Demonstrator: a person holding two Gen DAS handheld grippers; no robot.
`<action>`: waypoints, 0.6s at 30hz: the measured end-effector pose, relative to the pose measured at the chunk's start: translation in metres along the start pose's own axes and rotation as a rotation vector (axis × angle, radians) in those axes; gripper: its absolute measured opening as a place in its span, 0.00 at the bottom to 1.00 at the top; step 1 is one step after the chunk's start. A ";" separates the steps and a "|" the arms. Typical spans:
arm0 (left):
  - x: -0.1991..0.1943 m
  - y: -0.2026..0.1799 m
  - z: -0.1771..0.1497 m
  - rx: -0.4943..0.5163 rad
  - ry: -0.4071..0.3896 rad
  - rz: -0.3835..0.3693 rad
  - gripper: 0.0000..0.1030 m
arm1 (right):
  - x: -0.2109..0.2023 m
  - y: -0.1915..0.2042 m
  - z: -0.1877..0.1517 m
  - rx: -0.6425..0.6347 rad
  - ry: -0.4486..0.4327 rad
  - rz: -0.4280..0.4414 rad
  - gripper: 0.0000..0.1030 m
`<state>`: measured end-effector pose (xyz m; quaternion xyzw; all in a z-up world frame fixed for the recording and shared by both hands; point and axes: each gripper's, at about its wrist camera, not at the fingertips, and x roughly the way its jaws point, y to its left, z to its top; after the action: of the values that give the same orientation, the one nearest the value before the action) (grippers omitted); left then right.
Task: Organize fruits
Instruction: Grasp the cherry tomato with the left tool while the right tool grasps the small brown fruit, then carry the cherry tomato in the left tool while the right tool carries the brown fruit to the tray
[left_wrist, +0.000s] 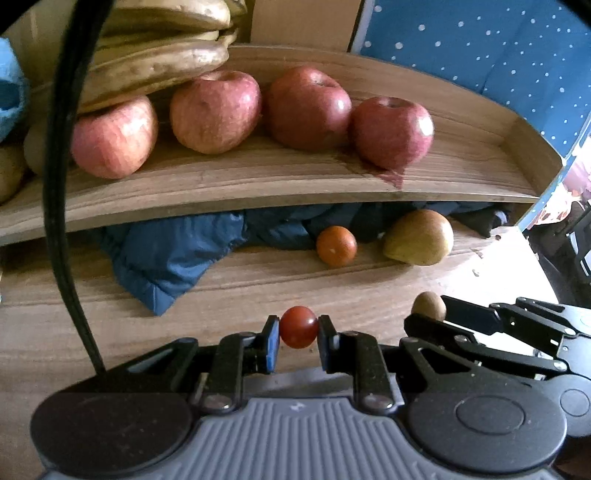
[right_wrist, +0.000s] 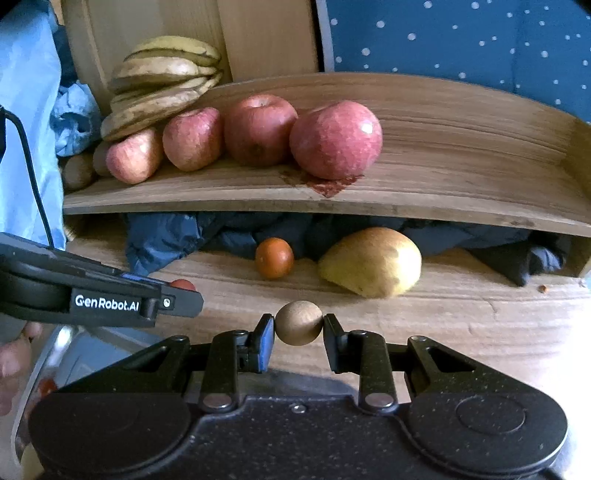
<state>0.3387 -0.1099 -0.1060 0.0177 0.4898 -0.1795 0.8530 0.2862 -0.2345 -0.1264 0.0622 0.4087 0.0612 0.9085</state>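
Black-fingered, my left gripper (left_wrist: 298, 334) is clamped on a small round red cherry tomato (left_wrist: 298, 327), held clear above the wooden tabletop (left_wrist: 221, 295). My right gripper (right_wrist: 299, 328) is likewise closed on a small round brown fruit (right_wrist: 299, 322), possibly a longan; I cannot identify it with certainty. Both holds are at the very fingertips.

Risk, as I judge it: each fruit is smooth and round and is pinched only at the tips, so a jolt or slight easing could let it roll out and off the table. Over-squeezing would split the tomato. The two grippers sit just beside each other, so crossing paths invites a collision. A shiny metal bowl (right_wrist: 55, 354) lies below the right gripper's left side, its contents unclear.

Further back on the tabletop, one small orange-red round fruit (right_wrist: 274, 257) rests beside one yellow-green pear (right_wrist: 373, 262), both against a crumpled dark blue padded garment (left_wrist: 166, 254) stuffed under the shelf.

Beyond, on the raised wooden shelf (left_wrist: 461, 147): four red apples (left_wrist: 306, 107) in a row, touching; one bunch of browned, overripe bananas (right_wrist: 162, 81) resting on the leftmost apples; at least two brown kiwi-like fruits (right_wrist: 77, 171) at the far left, partly hidden. A dislodged apple could roll along the open shelf front.
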 end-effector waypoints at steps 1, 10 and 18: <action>-0.003 -0.002 -0.002 -0.005 -0.004 0.001 0.23 | -0.004 -0.001 -0.002 -0.003 -0.003 0.003 0.30; -0.023 -0.020 -0.020 -0.032 -0.037 0.018 0.23 | -0.042 -0.007 -0.021 -0.045 -0.025 0.033 0.30; -0.037 -0.035 -0.039 -0.053 -0.053 0.028 0.23 | -0.065 -0.011 -0.038 -0.075 -0.028 0.063 0.30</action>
<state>0.2784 -0.1243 -0.0902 -0.0025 0.4713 -0.1548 0.8683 0.2153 -0.2532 -0.1053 0.0419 0.3912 0.1042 0.9134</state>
